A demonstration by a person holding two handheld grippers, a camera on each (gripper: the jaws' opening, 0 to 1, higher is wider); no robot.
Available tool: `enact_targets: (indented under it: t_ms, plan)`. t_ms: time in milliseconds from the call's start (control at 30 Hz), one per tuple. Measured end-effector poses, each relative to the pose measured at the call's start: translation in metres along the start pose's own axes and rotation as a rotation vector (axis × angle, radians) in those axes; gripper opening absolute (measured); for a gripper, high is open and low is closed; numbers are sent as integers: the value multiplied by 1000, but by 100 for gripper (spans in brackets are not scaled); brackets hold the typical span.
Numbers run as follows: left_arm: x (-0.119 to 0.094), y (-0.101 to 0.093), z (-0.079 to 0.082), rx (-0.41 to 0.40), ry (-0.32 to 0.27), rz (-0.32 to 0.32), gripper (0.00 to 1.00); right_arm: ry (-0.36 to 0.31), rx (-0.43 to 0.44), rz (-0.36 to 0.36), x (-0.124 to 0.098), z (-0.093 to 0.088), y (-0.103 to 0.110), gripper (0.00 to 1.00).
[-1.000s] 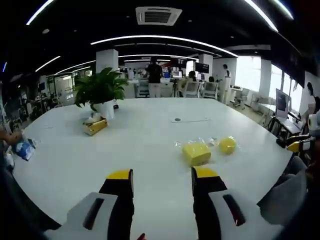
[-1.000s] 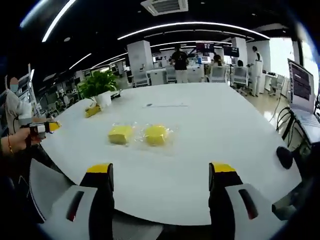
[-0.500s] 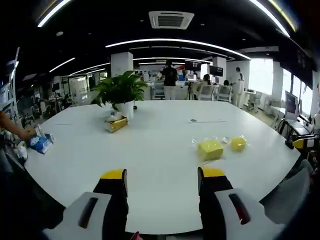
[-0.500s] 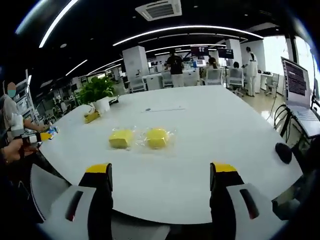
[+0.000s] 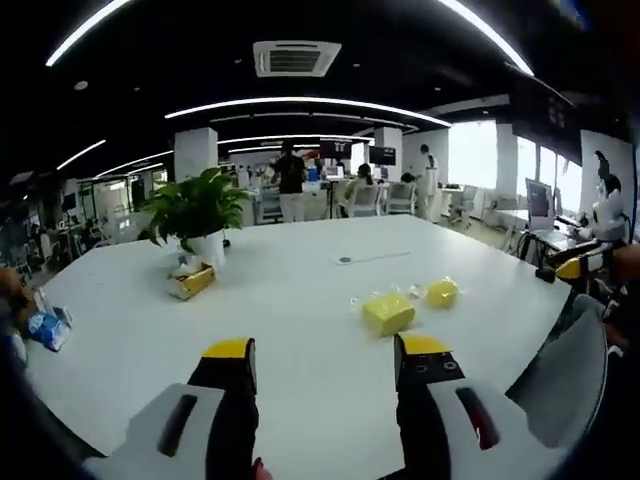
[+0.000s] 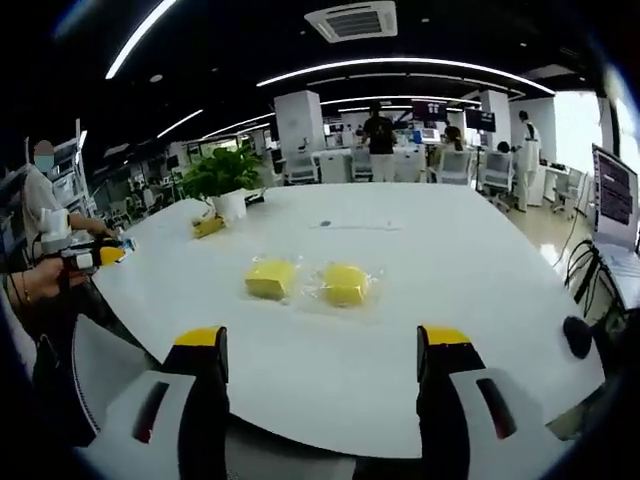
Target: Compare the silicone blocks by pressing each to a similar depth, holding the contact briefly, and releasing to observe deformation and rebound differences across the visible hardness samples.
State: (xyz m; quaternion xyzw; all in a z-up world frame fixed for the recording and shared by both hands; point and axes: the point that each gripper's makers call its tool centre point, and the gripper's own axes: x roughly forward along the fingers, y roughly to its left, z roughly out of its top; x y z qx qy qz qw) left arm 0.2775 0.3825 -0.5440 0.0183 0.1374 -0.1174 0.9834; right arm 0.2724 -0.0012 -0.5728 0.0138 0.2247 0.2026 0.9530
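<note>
Nothing of the pressing looks begun, by my reading: both tools hang back over the near edge of the white table (image 5: 300,300) and touch nothing, so every press, hold and release is left to do. In the left gripper view, the left hand-held gripper (image 5: 327,365) stands with its jaws wide and empty; the two silicone blocks lie ahead of it and to its right, well apart from its tips, the squarish yellow block (image 5: 388,313) nearer and the rounder yellow block (image 5: 442,292) just beyond. In the right gripper view, the right hand-held gripper (image 6: 326,345) is likewise wide and empty, with both blocks straight ahead between the lines of its jaws. Each sits in a clear, crinkled wrapper, side by side, undented as far as can be seen.
</note>
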Motion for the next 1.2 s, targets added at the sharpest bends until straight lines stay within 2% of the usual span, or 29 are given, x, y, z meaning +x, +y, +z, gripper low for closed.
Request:
enact_targets:
  t_ms: [67,133,267,367,500,633,733,800,900,1033,1200]
  plan:
    - [2,-2,6,10,-14,1,54,17,-21,8,1,-1,0,72]
    - [3,-6,9,19,-23,-3,55,-2,-55,26,2,3,0,71]
    - [2,-14,8,26,-7,26,58,1,-44,73,4,6,-4,72]
    - [0,-19,11,26,-29,26,58,-4,-57,98,5,7,-8,73]
    - [-1,-33,15,35,-42,-53,57,-9,-75,204,6,6,-4,74]
    - [-2,-37,15,17,-35,-90,61,-19,-68,217,6,7,-11,74]
    - [-3,-36,22,12,-65,-90,67,-28,-71,230,5,8,-11,74]
    - [-3,-38,21,9,-54,-119,66,-33,-64,256,4,8,-9,73]
    - [-3,-49,15,22,-27,-206,61,-44,-63,299,0,10,-3,73]
    - [-1,-53,14,46,-22,-230,61,-59,-73,334,-2,14,4,74]
    - [1,-56,10,45,0,-255,56,-56,-74,338,-2,13,7,73]
